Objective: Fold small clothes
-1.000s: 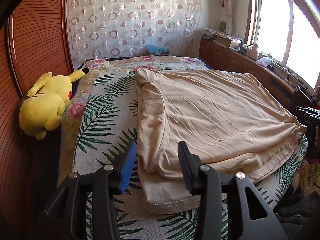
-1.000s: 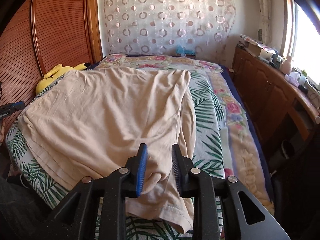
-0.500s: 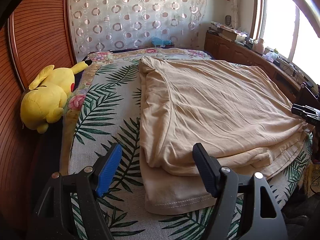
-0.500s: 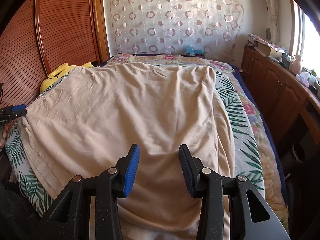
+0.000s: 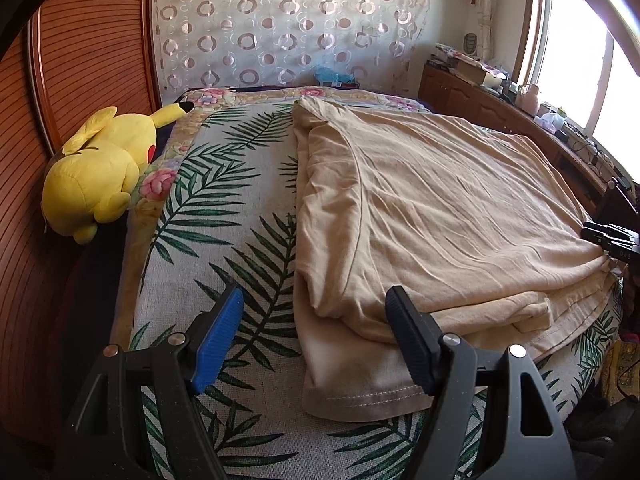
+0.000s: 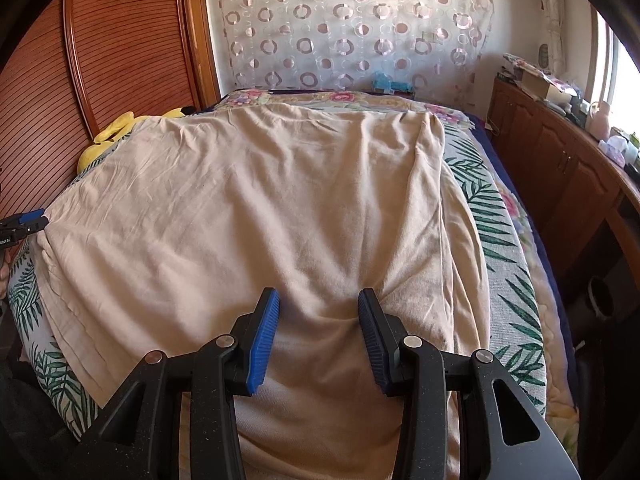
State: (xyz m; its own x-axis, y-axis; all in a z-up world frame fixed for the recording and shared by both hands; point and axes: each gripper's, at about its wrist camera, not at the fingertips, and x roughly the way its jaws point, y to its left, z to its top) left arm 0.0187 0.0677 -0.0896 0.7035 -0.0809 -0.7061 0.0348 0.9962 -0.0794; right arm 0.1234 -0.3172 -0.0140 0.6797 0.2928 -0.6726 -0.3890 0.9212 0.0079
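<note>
A yellow plush (image 5: 100, 172) lies at the bed's (image 5: 224, 200) left edge. The left gripper (image 5: 316, 336) gapes wide, empty, over the folded tan shirt's (image 5: 432, 208) near corner. The right gripper (image 6: 318, 330) stands open above the shirt, holding nothing.

The shirt (image 5: 440, 216) spread on the bed is a plain sandy beige, its hem stitched in matching thread. Under it the bedcover (image 5: 224, 208) is off-white, printed with dark green palm fronds, and edged by a yellowish border of pink roses. A bright yellow plush toy (image 5: 100, 172) has a red cheek and a black ear tip. The curtain (image 6: 352, 36) is sheer white with pinkish-brown rings. The wardrobe door (image 6: 132, 40) is reddish brown with fine dark horizontal lines. Both claws are black with ribbed blue pads (image 6: 264, 340).
</note>
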